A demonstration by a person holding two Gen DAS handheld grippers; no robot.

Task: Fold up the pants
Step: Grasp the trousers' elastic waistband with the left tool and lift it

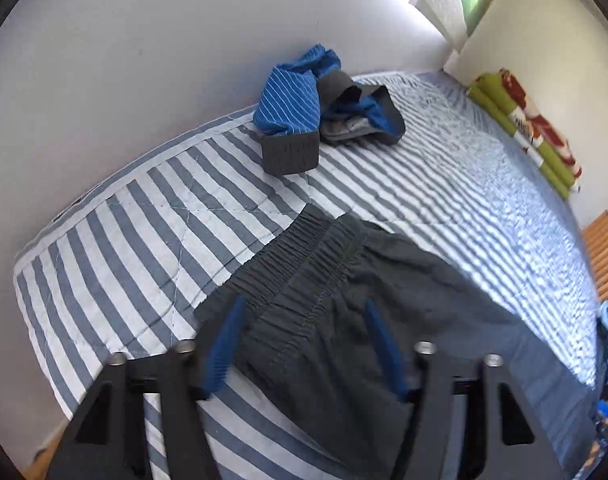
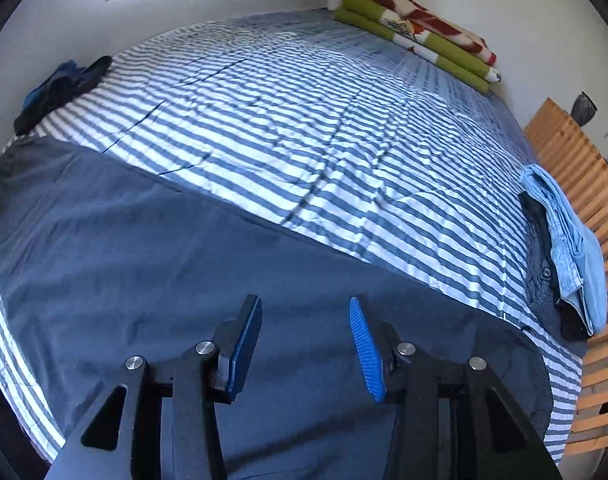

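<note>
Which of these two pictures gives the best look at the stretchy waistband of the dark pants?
The left wrist view: the gathered elastic waistband lies in plain sight just beyond the open gripper fingers. The right wrist view shows only the smooth leg fabric of the pants spread over the striped bedcover, no waistband.

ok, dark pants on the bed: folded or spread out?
Spread out lengthwise. The pants lie flat along the striped bedspread, elastic waistband at one end; whether they are doubled leg over leg, cannot tell.
</note>
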